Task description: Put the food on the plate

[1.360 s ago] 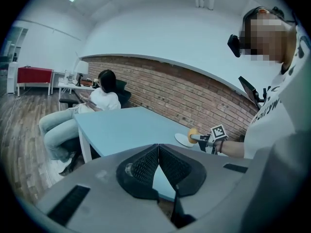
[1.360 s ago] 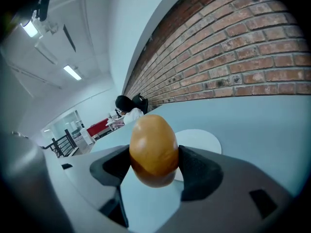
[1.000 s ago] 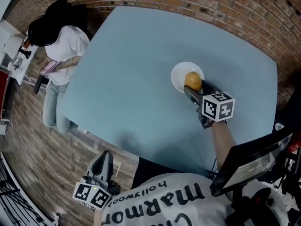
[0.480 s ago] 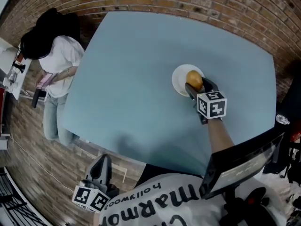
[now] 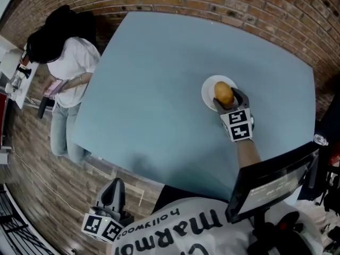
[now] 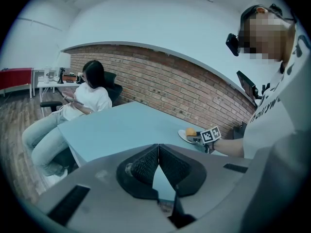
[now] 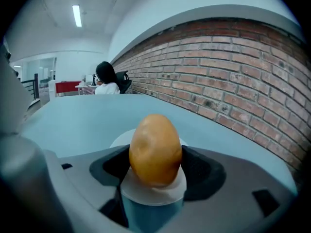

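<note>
A brown egg-shaped food item sits between the jaws of my right gripper, which is shut on it. It hangs over the small white plate on the light blue table; whether it touches the plate I cannot tell. My left gripper is off the table's near edge, low at the left, its jaws shut with nothing between them.
A person in a white top sits at the table's far left corner, looking at a phone. A brick wall runs along the table's far side. A dark chair back stands at the near right.
My right gripper, still shut on the food, has shifted slightly right and farther over the plate. The left gripper has barely moved.
</note>
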Available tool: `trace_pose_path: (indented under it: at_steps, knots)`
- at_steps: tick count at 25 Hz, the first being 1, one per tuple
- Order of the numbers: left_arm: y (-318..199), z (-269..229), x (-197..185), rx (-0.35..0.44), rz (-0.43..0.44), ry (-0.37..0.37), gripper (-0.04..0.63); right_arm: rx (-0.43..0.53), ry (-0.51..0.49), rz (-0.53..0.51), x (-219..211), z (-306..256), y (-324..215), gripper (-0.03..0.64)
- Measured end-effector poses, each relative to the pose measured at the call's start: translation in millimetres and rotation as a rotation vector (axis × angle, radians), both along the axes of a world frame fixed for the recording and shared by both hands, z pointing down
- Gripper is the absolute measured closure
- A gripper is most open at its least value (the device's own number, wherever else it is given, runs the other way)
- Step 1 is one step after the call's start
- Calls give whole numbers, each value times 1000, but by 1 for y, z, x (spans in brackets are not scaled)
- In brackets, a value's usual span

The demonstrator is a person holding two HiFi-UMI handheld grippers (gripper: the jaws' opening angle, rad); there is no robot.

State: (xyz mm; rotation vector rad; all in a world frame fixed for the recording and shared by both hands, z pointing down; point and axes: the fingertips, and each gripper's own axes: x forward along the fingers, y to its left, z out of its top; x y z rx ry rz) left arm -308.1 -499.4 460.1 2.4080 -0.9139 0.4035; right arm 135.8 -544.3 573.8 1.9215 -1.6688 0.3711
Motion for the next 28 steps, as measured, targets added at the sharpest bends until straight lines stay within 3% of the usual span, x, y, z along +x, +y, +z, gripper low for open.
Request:
trace_pose_path:
  at_steps: [19,28]
  knots:
    - [4,0,-10,15,-11,9,589,40,-37,33,2,-16,4,302]
    - [10,-9,11,33,25,31,589,214,-127,-14,-9,-82,12,302]
